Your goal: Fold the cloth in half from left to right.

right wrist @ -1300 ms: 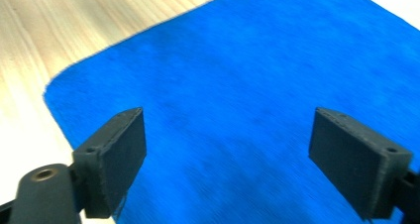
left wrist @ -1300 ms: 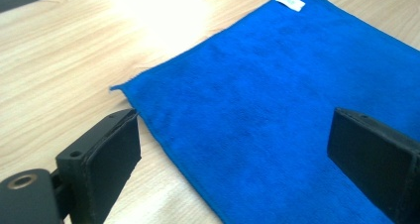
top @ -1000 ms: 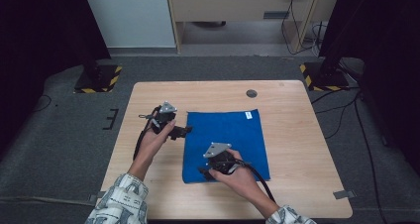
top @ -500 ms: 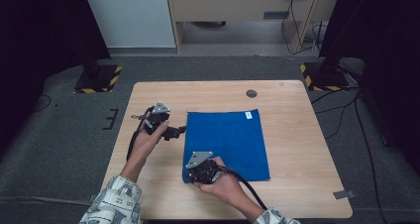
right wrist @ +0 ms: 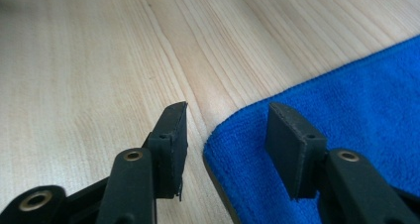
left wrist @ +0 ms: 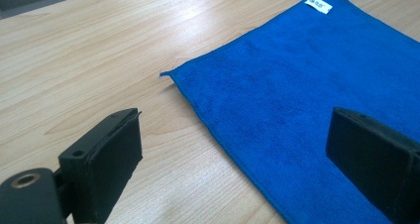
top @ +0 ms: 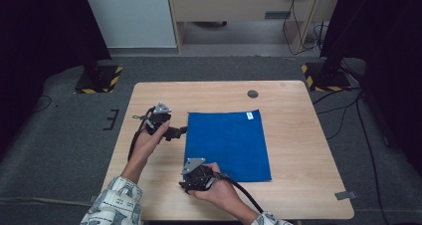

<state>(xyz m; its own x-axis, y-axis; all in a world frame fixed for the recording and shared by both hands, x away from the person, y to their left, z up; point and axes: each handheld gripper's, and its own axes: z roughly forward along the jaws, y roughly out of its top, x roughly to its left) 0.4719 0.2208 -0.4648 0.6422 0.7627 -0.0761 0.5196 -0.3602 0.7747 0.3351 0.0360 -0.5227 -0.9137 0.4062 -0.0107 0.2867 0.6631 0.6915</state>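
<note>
A blue cloth (top: 226, 145) lies flat on the wooden table (top: 298, 135), with a white label (top: 250, 115) at its far right corner. My left gripper (top: 179, 131) hovers at the cloth's left edge near the far left corner. In the left gripper view the left gripper (left wrist: 235, 117) is open wide and straddles the cloth (left wrist: 307, 85) edge. My right gripper (top: 184, 184) is at the near left corner. Its jaws (right wrist: 228, 107) have just been opening. The cloth corner (right wrist: 237, 149) lies between them, and the pads stand clear of it.
A small dark round grommet (top: 253, 93) sits in the table near the far edge. The right gripper's cable (top: 244, 197) trails toward the front edge. Two stand bases with yellow-black stripes (top: 97, 80) (top: 323, 78) are on the floor behind the table.
My right hand has moved left and toward the front edge, from over the cloth to its near left corner. The left gripper has stayed nearly still.
</note>
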